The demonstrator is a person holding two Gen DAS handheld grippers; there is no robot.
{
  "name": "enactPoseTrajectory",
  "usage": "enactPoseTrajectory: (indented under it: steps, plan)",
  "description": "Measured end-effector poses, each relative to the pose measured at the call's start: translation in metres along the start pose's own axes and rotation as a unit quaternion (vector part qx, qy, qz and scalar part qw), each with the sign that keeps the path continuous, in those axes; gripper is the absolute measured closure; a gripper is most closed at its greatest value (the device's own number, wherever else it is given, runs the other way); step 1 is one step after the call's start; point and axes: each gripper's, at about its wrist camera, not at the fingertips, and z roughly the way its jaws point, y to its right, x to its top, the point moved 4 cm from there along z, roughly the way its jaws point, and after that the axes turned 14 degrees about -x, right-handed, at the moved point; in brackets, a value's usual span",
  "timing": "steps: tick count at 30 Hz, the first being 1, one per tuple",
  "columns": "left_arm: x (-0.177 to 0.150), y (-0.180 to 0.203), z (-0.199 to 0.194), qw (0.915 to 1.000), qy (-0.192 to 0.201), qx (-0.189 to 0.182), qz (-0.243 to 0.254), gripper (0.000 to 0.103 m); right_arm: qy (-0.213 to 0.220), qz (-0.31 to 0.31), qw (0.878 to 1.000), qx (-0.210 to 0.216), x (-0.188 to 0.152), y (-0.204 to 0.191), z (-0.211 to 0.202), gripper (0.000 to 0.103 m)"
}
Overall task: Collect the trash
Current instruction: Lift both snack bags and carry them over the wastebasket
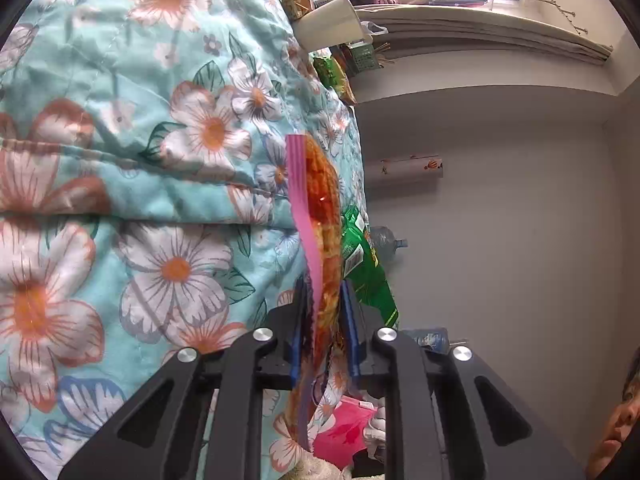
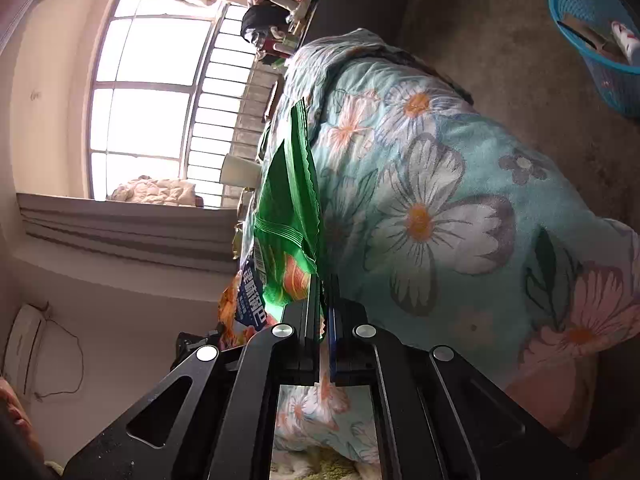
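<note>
My left gripper [image 1: 325,300] is shut on an orange-red snack bag with a pink sealed edge [image 1: 320,216], held up beside the floral quilt [image 1: 140,160]. A green snack bag [image 1: 366,272] shows just behind it. My right gripper [image 2: 325,300] is shut on that green snack bag [image 2: 288,208], which stands up from the jaws next to the quilt [image 2: 440,208]. Another orange and blue wrapper [image 2: 244,304] hangs to the left of the right gripper.
A blue mesh basket [image 2: 600,40] with some items inside sits on the brown floor at the top right. A white cup [image 1: 332,24], green wrappers [image 1: 332,76] and clutter lie beyond the quilt. A window [image 2: 152,92], walls and a person's face [image 1: 616,420] are in view.
</note>
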Motion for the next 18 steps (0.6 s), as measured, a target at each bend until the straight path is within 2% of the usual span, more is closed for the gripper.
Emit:
enactPoseTrajectory:
  steps: [2, 8, 13, 18]
  plan:
    - [0.002, 0.012, 0.001, 0.9998, 0.002, 0.003, 0.02, 0.098, 0.012, 0.004, 1.0, 0.02, 0.003, -0.002, -0.011, 0.102]
    - [0.009, 0.077, 0.032, 0.9948, -0.023, -0.033, 0.094, 0.1, 0.093, 0.016, 0.993, 0.069, 0.024, -0.004, -0.071, 0.102]
    - [0.015, 0.133, 0.1, 0.9827, -0.075, -0.071, 0.154, 0.1, 0.169, 0.034, 0.981, 0.086, 0.042, 0.014, -0.127, 0.102]
    - [0.013, 0.166, 0.191, 0.9683, -0.13, -0.076, 0.2, 0.1, 0.243, 0.076, 0.964, 0.073, 0.065, 0.051, -0.173, 0.102]
